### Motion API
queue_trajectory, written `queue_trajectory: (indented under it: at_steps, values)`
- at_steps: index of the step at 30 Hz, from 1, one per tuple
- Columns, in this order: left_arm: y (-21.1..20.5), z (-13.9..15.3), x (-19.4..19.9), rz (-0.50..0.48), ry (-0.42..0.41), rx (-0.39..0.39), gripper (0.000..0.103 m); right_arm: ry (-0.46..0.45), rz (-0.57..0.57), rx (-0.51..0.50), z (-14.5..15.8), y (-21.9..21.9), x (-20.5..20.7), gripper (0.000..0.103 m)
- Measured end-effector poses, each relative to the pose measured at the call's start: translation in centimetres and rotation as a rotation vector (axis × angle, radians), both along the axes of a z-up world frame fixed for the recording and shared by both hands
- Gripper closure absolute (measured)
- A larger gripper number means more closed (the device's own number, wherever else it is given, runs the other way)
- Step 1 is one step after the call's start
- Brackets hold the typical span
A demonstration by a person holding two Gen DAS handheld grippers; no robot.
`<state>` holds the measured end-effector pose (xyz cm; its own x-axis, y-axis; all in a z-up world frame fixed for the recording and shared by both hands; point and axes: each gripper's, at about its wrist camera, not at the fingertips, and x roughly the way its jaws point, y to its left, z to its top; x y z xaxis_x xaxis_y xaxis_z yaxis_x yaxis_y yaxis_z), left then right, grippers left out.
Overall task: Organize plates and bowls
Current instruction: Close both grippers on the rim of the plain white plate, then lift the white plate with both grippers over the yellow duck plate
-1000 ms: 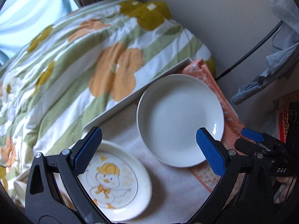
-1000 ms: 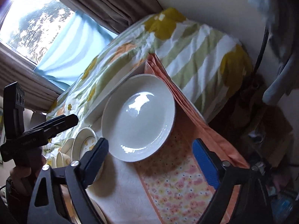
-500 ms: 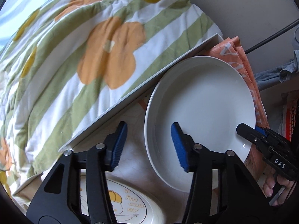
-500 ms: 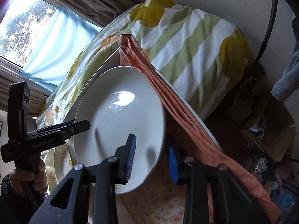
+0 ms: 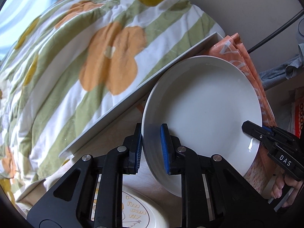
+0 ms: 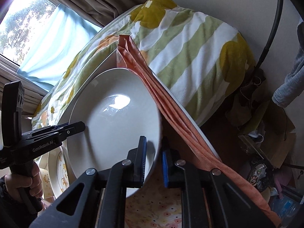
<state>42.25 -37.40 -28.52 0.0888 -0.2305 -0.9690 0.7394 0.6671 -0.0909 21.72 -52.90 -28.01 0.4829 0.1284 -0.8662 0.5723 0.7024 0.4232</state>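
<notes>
Within the last second both jaws have been closed on the white plate (image 5: pixel 205 110) — the left hand-held gripper (image 5: pixel 151 148) clamped on its left rim, the right hand-held gripper (image 6: pixel 153 159) on the opposite rim. The plate is tilted above the counter (image 5: pixel 117 133), beside the duck plate (image 5: pixel 144 214) — seemingly ready for stacking.

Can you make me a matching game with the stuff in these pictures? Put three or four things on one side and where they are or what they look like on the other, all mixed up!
Things:
1. white plate
2. duck plate
3. blanket
4. orange cloth

Clues:
A. has striped fabric with big flowers
B. is pinched on both edges by the left gripper and the right gripper
C. hangs folded over the table edge
D. lies flat, with yellow writing on it

Pairs: 1-B, 2-D, 3-A, 4-C
</notes>
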Motion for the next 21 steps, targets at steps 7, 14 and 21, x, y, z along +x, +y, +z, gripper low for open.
queue_trajectory:
  at_steps: [7,14,21]
  values:
    - [0.6,1.3,-0.5,0.033,-0.026,-0.023,0.087,-0.031,0.033,-0.020,1.3,0.0,-0.1,0.089]
    - [1.8,4.8,-1.8,0.062,-0.082,-0.069,0.087,-0.075,0.075,-0.075,4.0,0.4,-0.3,0.089]
    - [5.6,10.3,-4.2,0.118,-0.152,-0.140,0.087,-0.148,0.141,-0.134,9.2,2.1,-1.0,0.089]
